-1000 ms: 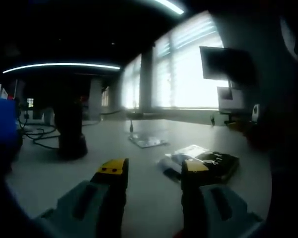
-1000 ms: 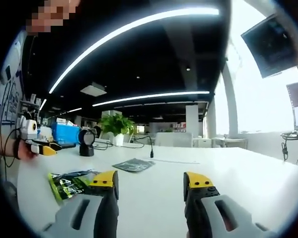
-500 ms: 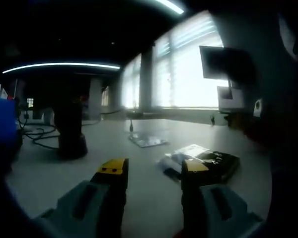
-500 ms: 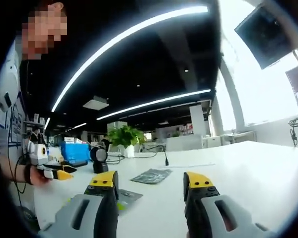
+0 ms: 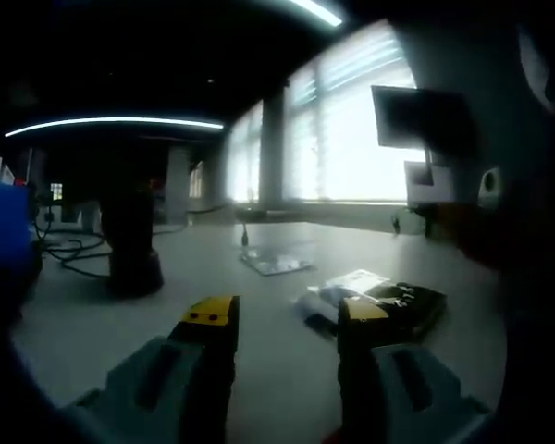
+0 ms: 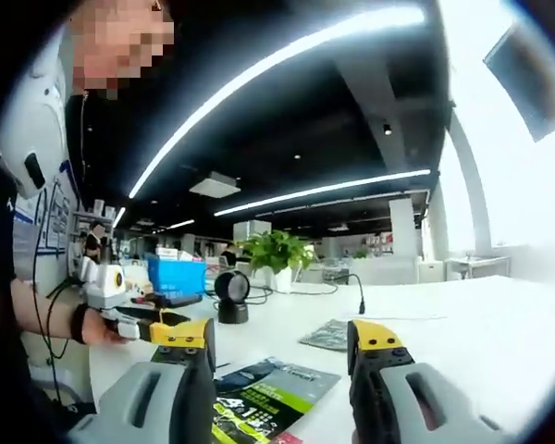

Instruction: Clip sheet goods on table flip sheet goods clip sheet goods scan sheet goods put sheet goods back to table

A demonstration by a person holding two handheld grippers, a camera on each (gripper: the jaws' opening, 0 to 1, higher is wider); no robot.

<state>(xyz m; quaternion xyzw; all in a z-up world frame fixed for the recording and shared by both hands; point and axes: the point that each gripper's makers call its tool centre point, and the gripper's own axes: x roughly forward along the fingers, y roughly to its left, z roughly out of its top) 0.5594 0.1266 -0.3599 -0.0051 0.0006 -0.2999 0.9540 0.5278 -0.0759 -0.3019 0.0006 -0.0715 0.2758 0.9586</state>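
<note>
In the left gripper view my left gripper (image 5: 285,313) is open and holds nothing, low over the white table (image 5: 92,324). A small heap of sheet packets (image 5: 388,302), dark on top with white and blue ones beneath, lies just beyond its right jaw. Another flat packet (image 5: 276,264) lies farther off. In the right gripper view my right gripper (image 6: 282,335) is open above a green and black packet (image 6: 268,393), which lies flat on the table (image 6: 462,324) between the jaws. A grey packet (image 6: 328,335) lies behind it. The left gripper (image 6: 157,321) sits at the left in a person's hand.
A black scanner on a stand (image 5: 132,250) (image 6: 229,296) rises from the table with cables beside it. A blue box (image 6: 178,275) and a potted plant (image 6: 277,254) stand behind. A person (image 6: 37,213) fills the left edge. A monitor (image 5: 416,116) hangs by bright windows.
The right gripper view has swung toward the person and closer to the table, so the green packet now sits large between its jaws. The left gripper view is unchanged.
</note>
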